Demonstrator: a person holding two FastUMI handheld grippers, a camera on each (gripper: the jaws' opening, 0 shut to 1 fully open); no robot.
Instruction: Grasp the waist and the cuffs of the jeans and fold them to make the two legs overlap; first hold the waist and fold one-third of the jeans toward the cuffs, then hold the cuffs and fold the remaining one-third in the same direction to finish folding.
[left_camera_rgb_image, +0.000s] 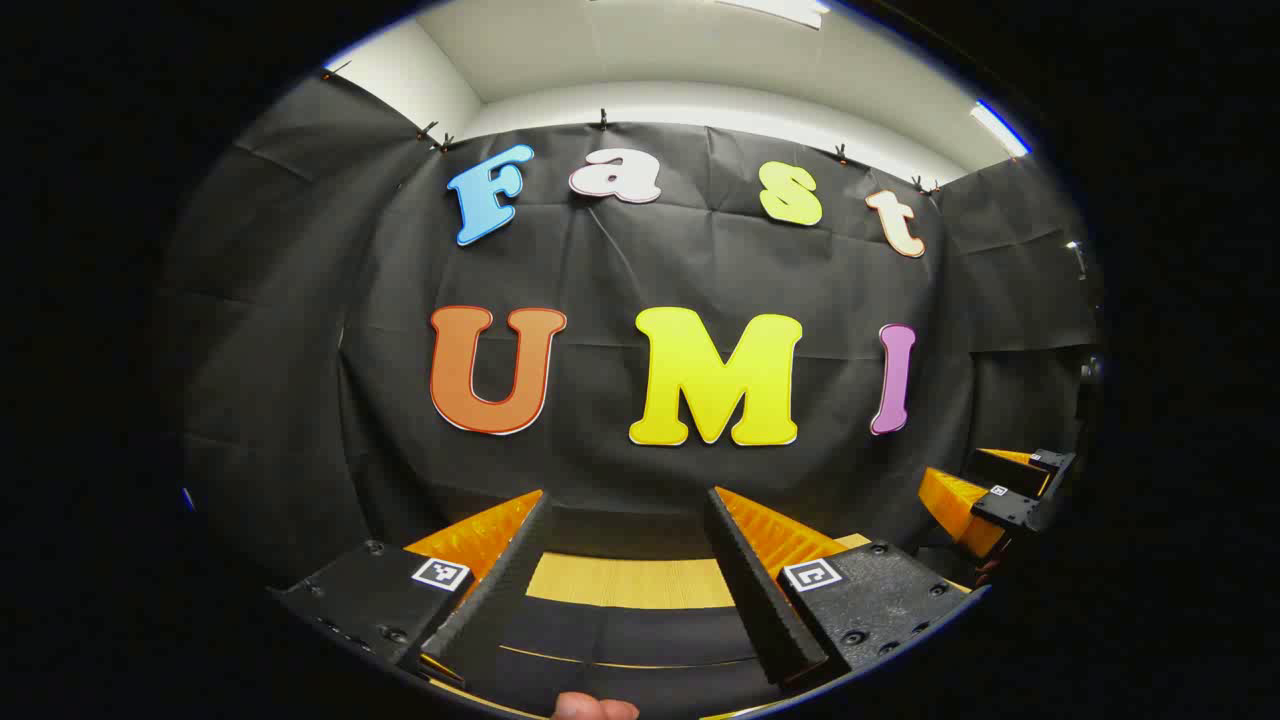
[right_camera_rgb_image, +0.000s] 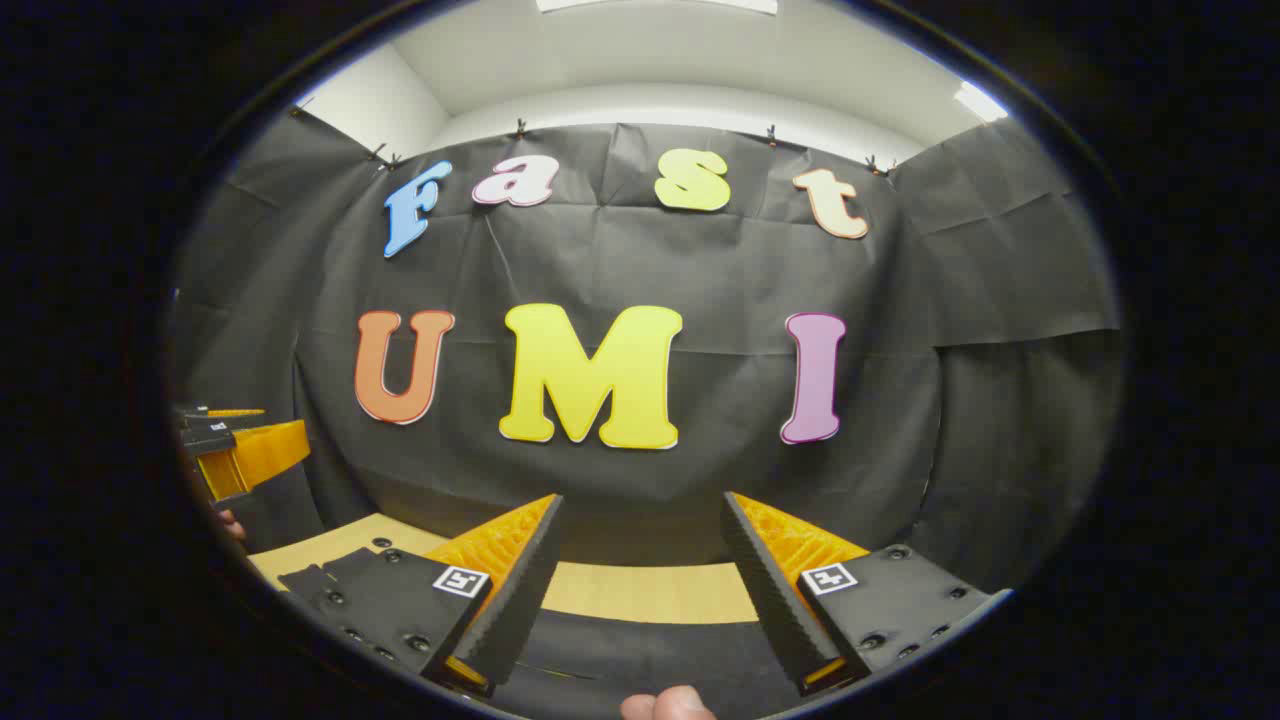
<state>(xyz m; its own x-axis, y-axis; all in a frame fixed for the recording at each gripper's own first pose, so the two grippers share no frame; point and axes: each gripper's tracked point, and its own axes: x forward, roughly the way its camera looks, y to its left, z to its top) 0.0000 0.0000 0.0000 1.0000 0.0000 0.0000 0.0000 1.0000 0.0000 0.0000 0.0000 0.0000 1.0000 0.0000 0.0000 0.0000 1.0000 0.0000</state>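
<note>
My left gripper (left_camera_rgb_image: 628, 500) is open, level and facing the booth wall, with nothing between its fingers. Low in the left gripper view, dark cloth with a stitched seam (left_camera_rgb_image: 620, 640) lies on the tan table (left_camera_rgb_image: 630, 582); it looks like the jeans. My right gripper (right_camera_rgb_image: 641, 500) is also open and holds nothing. Dark cloth (right_camera_rgb_image: 640, 655) lies on the table (right_camera_rgb_image: 650, 592) below it too. Each gripper shows off to the side of the other: the right gripper (left_camera_rgb_image: 1010, 490) at the far right, the left gripper (right_camera_rgb_image: 235, 440) at the far left.
The black cloth wall (left_camera_rgb_image: 640, 270) stands close behind the table's far edge. A person's fingertip (left_camera_rgb_image: 595, 708) shows at the bottom of the left gripper view, and another fingertip (right_camera_rgb_image: 668, 703) at the bottom of the right gripper view.
</note>
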